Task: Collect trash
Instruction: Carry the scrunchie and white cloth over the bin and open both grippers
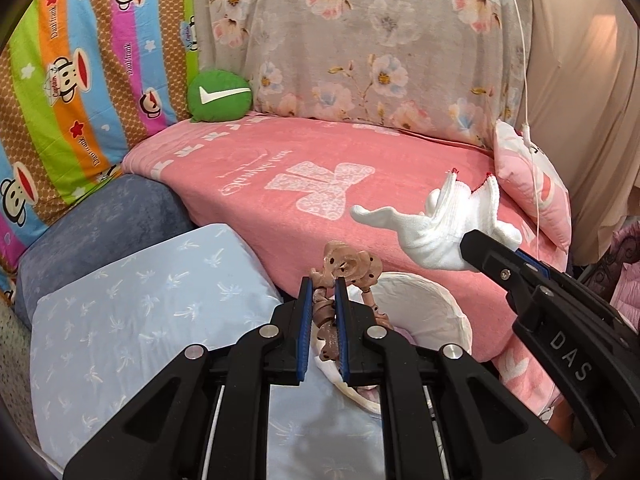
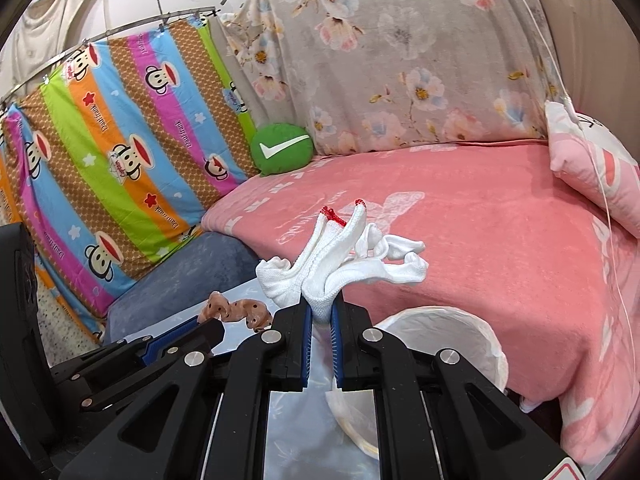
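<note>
Black fingers of the left gripper [image 1: 323, 284] pinch a crumpled brown spotted scrap [image 1: 347, 268] at lower centre, above a white bin [image 1: 440, 300]. At the right, the right gripper [image 2: 321, 312] clamps a white glove [image 2: 340, 264]. Beyond lies a pink blanket [image 1: 360, 168] over the bed, a green cushion [image 1: 219, 97] at upper left, and floral and striped cartoon sheets hung behind.

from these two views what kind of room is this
Most likely a bedroom or sleeping corner at home: a bed under a pink blanket, a pink pillow and a round green cushion on it, and patterned sheets hung around it like curtains.
</note>
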